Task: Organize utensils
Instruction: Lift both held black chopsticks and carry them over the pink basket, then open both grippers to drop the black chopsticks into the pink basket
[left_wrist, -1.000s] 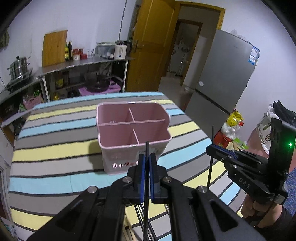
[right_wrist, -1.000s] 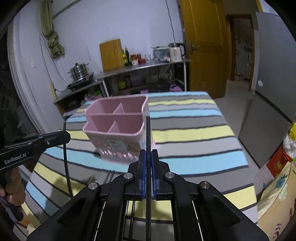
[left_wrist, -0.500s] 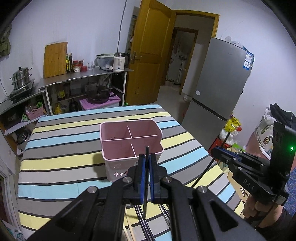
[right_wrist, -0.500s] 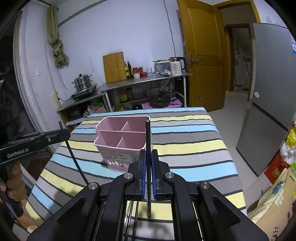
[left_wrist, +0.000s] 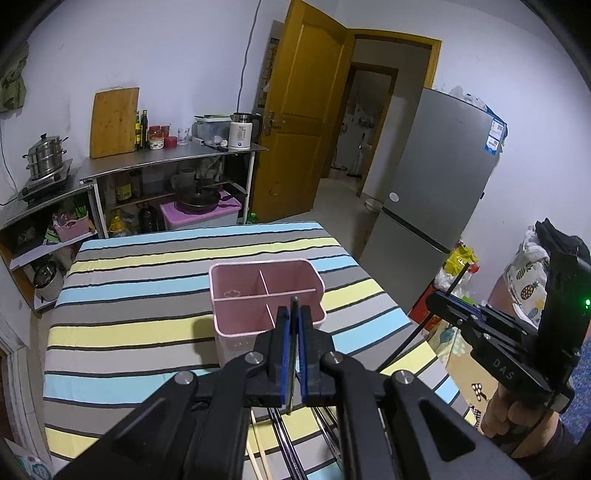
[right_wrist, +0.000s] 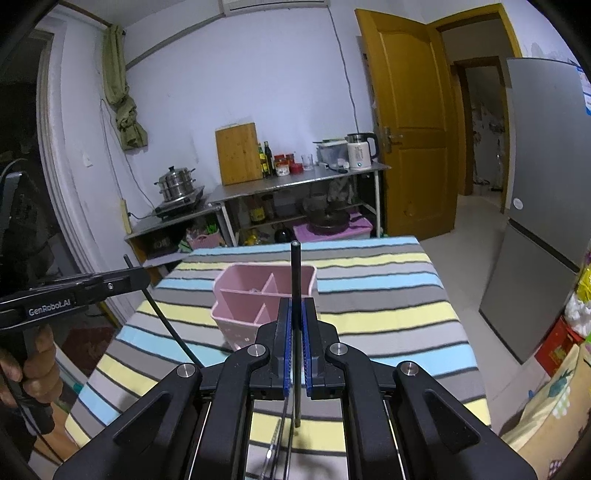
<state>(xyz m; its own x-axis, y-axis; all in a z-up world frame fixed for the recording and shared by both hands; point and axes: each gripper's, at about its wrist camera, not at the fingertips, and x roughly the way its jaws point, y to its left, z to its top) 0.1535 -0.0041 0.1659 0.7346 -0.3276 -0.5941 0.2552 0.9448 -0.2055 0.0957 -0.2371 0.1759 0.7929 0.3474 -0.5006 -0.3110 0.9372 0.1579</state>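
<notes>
— Looking along the left gripper (left_wrist: 291, 325), what sits between the blue pads?

— One thin black chopstick (left_wrist: 293, 314), pinched tight, jaws closed on it. Its tip pokes up just past the fingertips, and the rest runs down behind them.

— And the other hand?

— The same. The right gripper (right_wrist: 295, 314) is clamped on a second black chopstick (right_wrist: 295, 273), which stands nearly upright in its own view, its top end well above the pads. From the left camera that stick (left_wrist: 417, 332) slants down towards the table edge.

— Where is the holder?

— A pink utensil caddy (left_wrist: 229, 291), divided into compartments, stands on the striped tablecloth (left_wrist: 129, 325), ahead of and below both grippers. Neither chopstick touches it.

— Anything in the compartments?

— Hard to say; they look bare from here, though the near walls hide the bottoms.

— More utensils about?

— Yes, below the left gripper, near the bottom edge, some metal rods and pale sticks (left_wrist: 258, 450) lie on the cloth; probably more chopsticks, but they are mostly hidden by the gripper body.

— The hands themselves?

— A hand (right_wrist: 37, 365) grips the left tool's handle in the right view.
</notes>
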